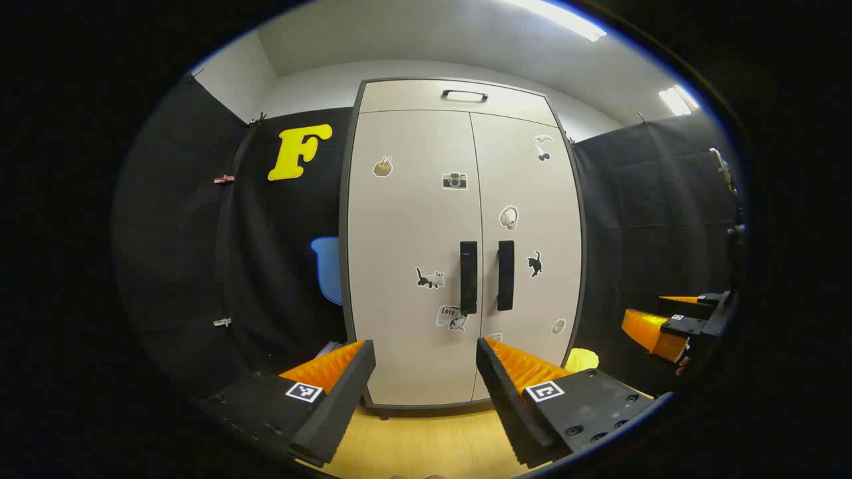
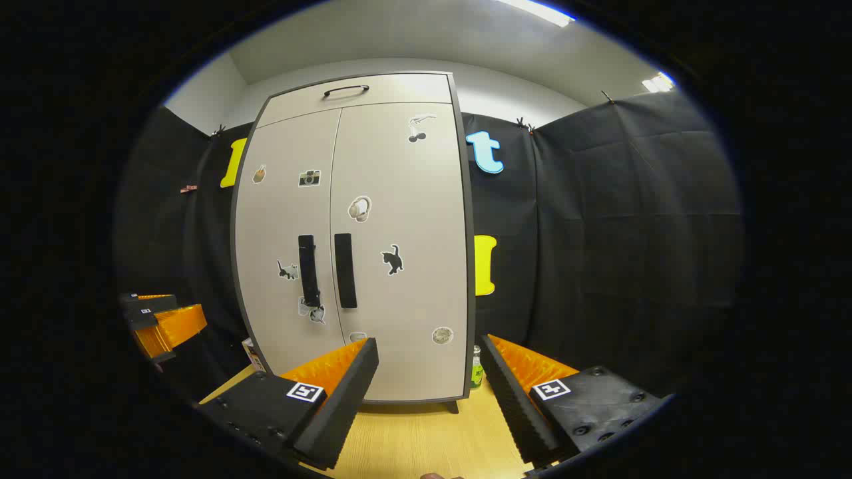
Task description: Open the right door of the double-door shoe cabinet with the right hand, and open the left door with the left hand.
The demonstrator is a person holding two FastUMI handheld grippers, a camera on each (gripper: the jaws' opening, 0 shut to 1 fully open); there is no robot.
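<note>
Straight ahead in both views: shoe cabinet [image 1: 459,239] [image 2: 353,233], pale, dark-edged, standing on a wooden floor [image 1: 426,439] [image 2: 426,439] against the black cloth wall. Both doors flush and closed — left door [image 1: 409,253] [image 2: 286,233], right door [image 1: 526,253] [image 2: 399,226]. Above them, a shallow top panel with a dark curved handle [image 1: 464,95] [image 2: 346,90]. At the centre seam, two upright dark bar handles side by side: left door handle [image 1: 468,277] [image 2: 307,269], right door handle [image 1: 506,275] [image 2: 344,269]. Small stickers scattered over both doors.

Left gripper [image 1: 426,362] well short of the cabinet, fingers spread wide, nothing between them. Right gripper [image 2: 429,359] likewise spread wide and empty, also apart from the doors; seen again at the right edge of the left gripper view. Beside the cabinet's right foot, a small green bottle [image 2: 476,372].
</note>
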